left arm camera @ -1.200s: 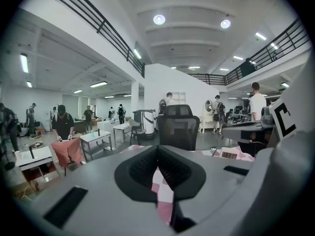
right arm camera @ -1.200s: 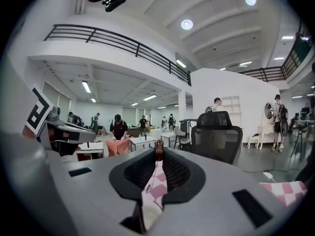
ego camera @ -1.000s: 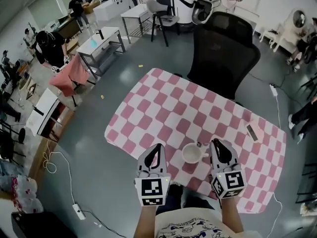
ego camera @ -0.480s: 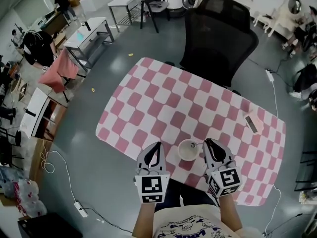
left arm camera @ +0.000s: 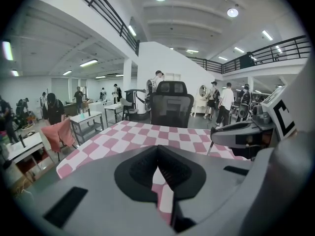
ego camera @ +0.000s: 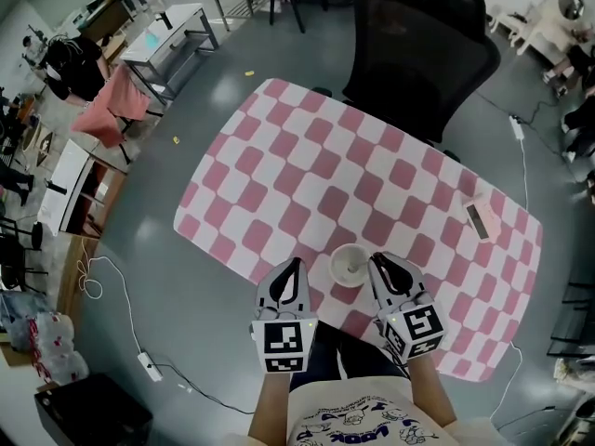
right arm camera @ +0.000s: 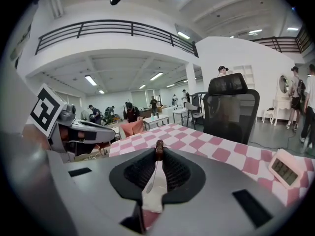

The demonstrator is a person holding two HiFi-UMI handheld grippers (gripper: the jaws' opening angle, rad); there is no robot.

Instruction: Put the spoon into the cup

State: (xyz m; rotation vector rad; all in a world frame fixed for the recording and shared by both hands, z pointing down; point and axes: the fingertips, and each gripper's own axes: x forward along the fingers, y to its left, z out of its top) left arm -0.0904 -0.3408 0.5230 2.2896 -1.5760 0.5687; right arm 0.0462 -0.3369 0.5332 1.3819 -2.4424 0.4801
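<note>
A white cup (ego camera: 349, 265) stands on the pink-and-white checked tablecloth (ego camera: 307, 175) near its front edge. My right gripper (ego camera: 376, 260) is just right of the cup, at about rim level. In the right gripper view it (right arm camera: 159, 150) is shut on the spoon (right arm camera: 158, 146), a thin metal shaft with a brown end poking out past the tips. My left gripper (ego camera: 292, 266) hangs left of the cup over the table's edge. Its jaws meet in the left gripper view (left arm camera: 157, 149) with nothing between them. The spoon is too small to make out in the head view.
A black office chair (ego camera: 423, 35) stands at the table's far side. A small pink clock (ego camera: 481, 219) lies near the right edge and also shows in the right gripper view (right arm camera: 285, 168). Desks, chairs and people fill the room behind; cables run across the floor.
Both grippers have sunk toward the table and now flank the cup more closely. The spoon stays pinched in the right gripper. The cup has not moved on the cloth.
</note>
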